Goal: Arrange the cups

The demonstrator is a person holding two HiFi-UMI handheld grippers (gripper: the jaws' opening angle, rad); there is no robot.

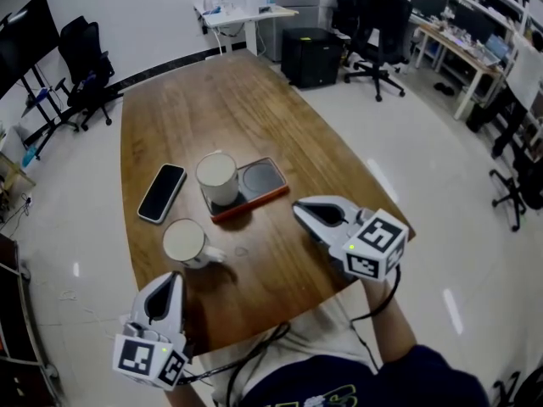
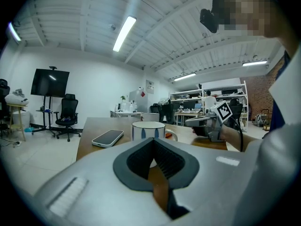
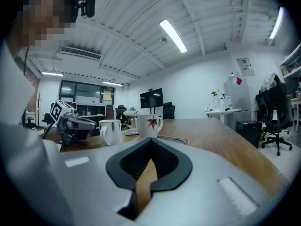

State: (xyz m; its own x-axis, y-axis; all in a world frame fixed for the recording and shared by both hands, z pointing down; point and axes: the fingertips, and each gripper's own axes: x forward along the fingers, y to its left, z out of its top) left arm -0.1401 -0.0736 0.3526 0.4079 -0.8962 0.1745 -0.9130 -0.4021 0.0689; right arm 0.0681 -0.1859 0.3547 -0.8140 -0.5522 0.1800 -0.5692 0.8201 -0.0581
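Two white cups stand on the wooden table (image 1: 254, 108). One cup (image 1: 217, 179), with a red leaf (image 3: 149, 124), sits on the left end of an orange tray (image 1: 265, 183). The other cup (image 1: 185, 242), with blue leaves (image 2: 148, 130), stands on the bare table in front of it, its handle toward the right. My left gripper (image 1: 174, 276) is just short of this cup at the near edge, shut and empty (image 2: 153, 140). My right gripper (image 1: 299, 209) is right of the tray, also shut with nothing in it (image 3: 151, 140).
A phone in a white case (image 1: 161, 192) lies left of the cups. Office chairs (image 1: 373, 24), a black box (image 1: 310, 56) and a small white desk (image 1: 244, 13) stand beyond the table's far end. A screen on a stand (image 1: 25, 36) is at the far left.
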